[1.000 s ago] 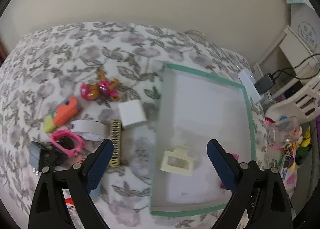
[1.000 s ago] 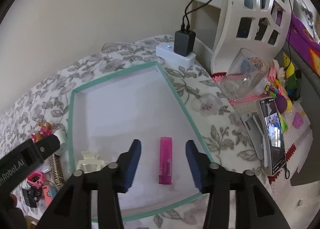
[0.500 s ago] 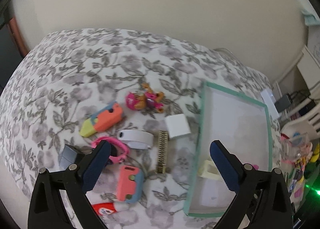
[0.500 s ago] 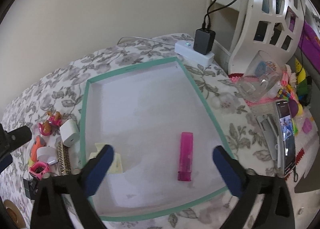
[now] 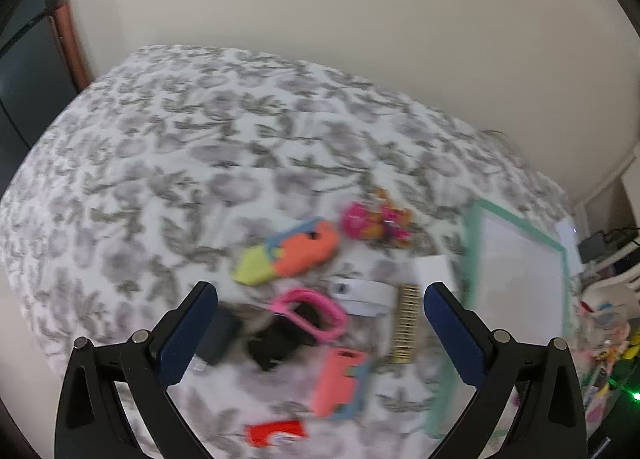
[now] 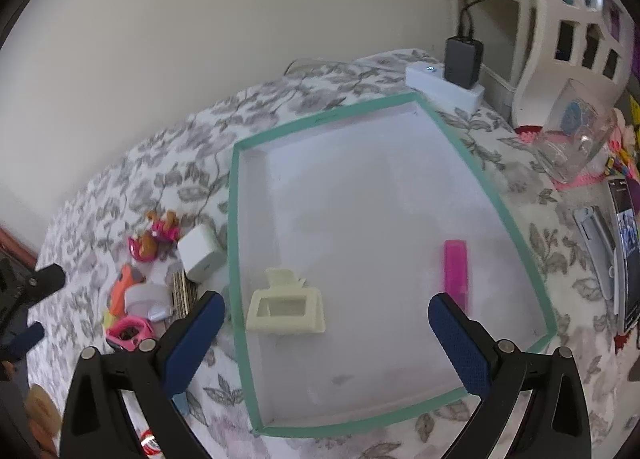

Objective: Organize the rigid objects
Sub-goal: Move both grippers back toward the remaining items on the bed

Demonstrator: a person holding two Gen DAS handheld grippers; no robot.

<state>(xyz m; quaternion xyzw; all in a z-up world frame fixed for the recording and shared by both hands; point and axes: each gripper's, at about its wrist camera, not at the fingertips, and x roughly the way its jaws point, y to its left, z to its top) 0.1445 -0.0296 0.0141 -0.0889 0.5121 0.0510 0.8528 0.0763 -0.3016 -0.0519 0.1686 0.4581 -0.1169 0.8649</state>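
Colours and patterns on the bed

Cover point(image 6: 168, 163): white, grey floral print. Tray point(image 6: 472, 167): white inside, teal rim. Clip point(image 6: 286, 307): cream. Lighter point(image 6: 455, 269): magenta. Cube point(image 6: 200, 253): white. Toy point(image 5: 292, 253): orange, yellow, blue. Ring point(image 5: 310, 317): pink. Pads point(image 6: 460, 343): navy.

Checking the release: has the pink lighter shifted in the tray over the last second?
No. The pink lighter lies by the tray's right rim as before; only the right hand-held gripper, jaws just opened, backed away.

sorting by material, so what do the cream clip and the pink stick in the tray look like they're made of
Cream rectangular hair clip: probably matte moulded plastic, with an even colour and open frame. Translucent pink rectangular stick: likely glossy plastic, since light seems to pass through it. The green-rimmed white tray looks like cardboard, though that's uncertain.
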